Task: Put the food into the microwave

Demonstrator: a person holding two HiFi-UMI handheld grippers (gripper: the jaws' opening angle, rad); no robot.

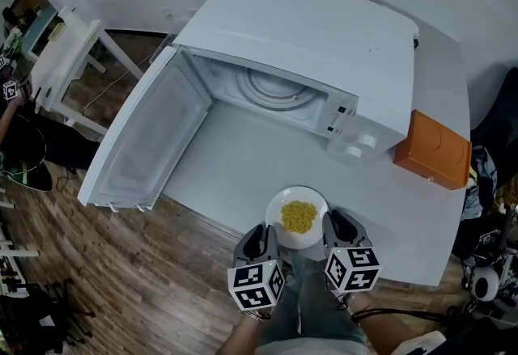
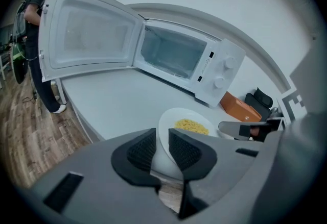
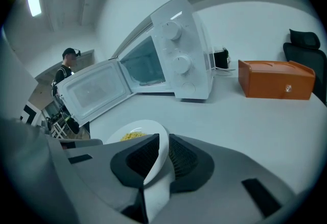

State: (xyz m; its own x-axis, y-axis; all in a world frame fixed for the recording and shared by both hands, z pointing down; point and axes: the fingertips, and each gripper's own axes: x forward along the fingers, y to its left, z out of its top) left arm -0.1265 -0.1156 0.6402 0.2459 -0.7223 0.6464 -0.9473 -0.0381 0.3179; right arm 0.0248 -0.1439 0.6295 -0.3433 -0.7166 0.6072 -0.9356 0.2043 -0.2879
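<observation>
From the head view, a white microwave [image 1: 307, 38] stands on a pale grey table [image 1: 243, 159], its door [image 1: 154, 135] swung wide to the left and the turntable [image 1: 271, 86] showing inside. An orange box [image 1: 433, 150] sits just beside the microwave's right end. Near the table's front edge a white plate [image 1: 298, 193] carries a small heap of yellow food [image 1: 298, 217]. The left gripper [image 1: 257, 242] and right gripper [image 1: 341, 228] flank it, one on each side. Whether the plate rests on the table or hangs just above it is hard to judge from here.

In the left gripper view, the left gripper [image 2: 162, 149] has its two ribbed jaws nearly together, pinching the plate's rim between them – the food lies just past the jaws. The open microwave is well beyond, and a person [image 2: 36, 8] stands behind its door.

In the right gripper view, the right gripper [image 3: 162, 159] likewise has its jaws pressed onto the plate's rim, which stands edge-on between them. The microwave and orange box stand farther off on the table – well apart from the plate.
</observation>
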